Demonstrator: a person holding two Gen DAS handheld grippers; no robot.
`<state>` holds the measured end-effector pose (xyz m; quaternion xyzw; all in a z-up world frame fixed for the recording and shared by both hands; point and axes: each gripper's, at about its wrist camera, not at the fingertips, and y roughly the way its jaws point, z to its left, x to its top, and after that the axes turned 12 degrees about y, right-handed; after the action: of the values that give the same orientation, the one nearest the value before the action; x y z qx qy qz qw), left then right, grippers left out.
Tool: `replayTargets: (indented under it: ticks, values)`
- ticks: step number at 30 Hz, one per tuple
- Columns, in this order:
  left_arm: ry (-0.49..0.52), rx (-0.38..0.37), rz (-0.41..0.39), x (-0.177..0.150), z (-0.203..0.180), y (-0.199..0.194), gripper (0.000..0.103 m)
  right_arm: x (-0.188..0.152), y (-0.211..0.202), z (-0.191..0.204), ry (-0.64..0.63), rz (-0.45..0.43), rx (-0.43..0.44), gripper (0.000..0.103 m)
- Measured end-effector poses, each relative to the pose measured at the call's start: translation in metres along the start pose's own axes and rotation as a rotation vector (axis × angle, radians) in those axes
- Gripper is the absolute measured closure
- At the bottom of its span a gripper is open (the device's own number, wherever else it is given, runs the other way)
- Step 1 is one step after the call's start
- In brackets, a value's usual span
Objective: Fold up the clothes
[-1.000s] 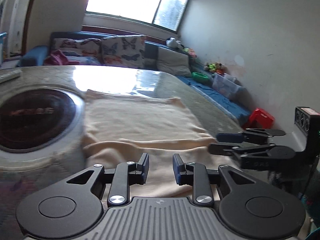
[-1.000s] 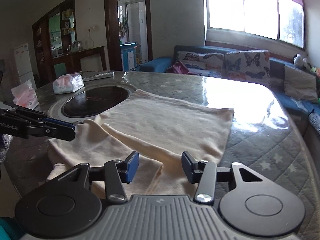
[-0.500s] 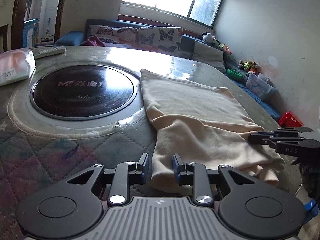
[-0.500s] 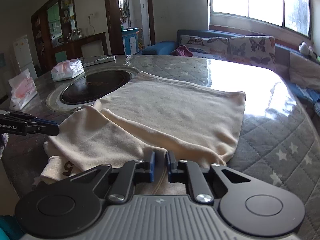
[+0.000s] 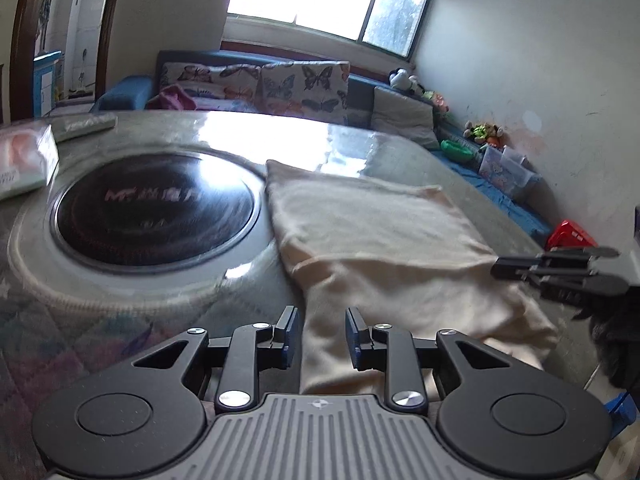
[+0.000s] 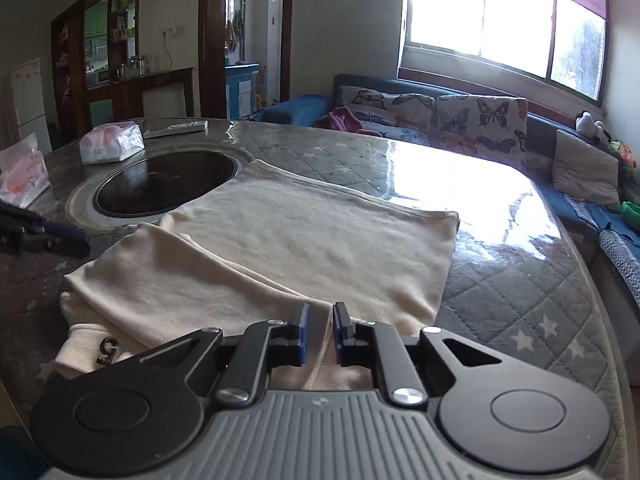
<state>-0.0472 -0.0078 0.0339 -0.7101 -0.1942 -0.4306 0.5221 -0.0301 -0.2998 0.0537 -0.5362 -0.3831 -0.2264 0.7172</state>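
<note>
The cream garment lies spread on the quilted table, just beside the round black hotplate set into the tabletop, its near left corner overlapping the hotplate's pale rim. Your right gripper sits at the garment's near edge with a ridge of the cloth between its blue-padded fingers; the gap is narrow and the cloth fills it, so the fingers look clamped on the fabric. Your left gripper hangs over the garment's other near corner, on the side toward the hotplate, with its fingers held apart and the cloth edge lying between them, not pinched.

The garment is a plain cream knit, flat and smooth across its far half, with a straight far hem. Nearer you, a layer is folded over diagonally and makes soft ridges. At the near corner toward the hotplate a small dark printed mark shows on an under layer.

Beyond the hotplate sit two tissue packs and a remote. Past the table, away from the hotplate, a blue sofa holds butterfly cushions under a bright window.
</note>
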Motion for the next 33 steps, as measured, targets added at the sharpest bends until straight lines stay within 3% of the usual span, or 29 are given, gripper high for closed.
replayTargets:
  ticks: [4, 12, 24, 28, 33]
  values:
    - [0.03, -0.047, -0.032, 0.019, -0.006, 0.016, 0.077, 0.002, -0.003, 0.0, 0.021, -0.025, 0.007, 0.09]
    - [0.027, -0.035, 0.033, 0.015, -0.002, 0.06, 0.081, -0.008, 0.006, 0.012, -0.055, -0.008, 0.035, 0.085]
    - [0.063, -0.043, 0.018, 0.02, -0.01, 0.058, 0.081, -0.003, 0.011, 0.013, -0.055, -0.016, 0.035, 0.084]
    - [0.066, -0.037, 0.03, 0.019, -0.009, 0.059, 0.081, -0.007, 0.015, 0.015, -0.086, 0.004, 0.024, 0.081]
    - [0.121, -0.072, 0.003, 0.017, -0.022, 0.037, 0.081, -0.014, -0.009, 0.022, -0.134, 0.007, 0.051, 0.073]
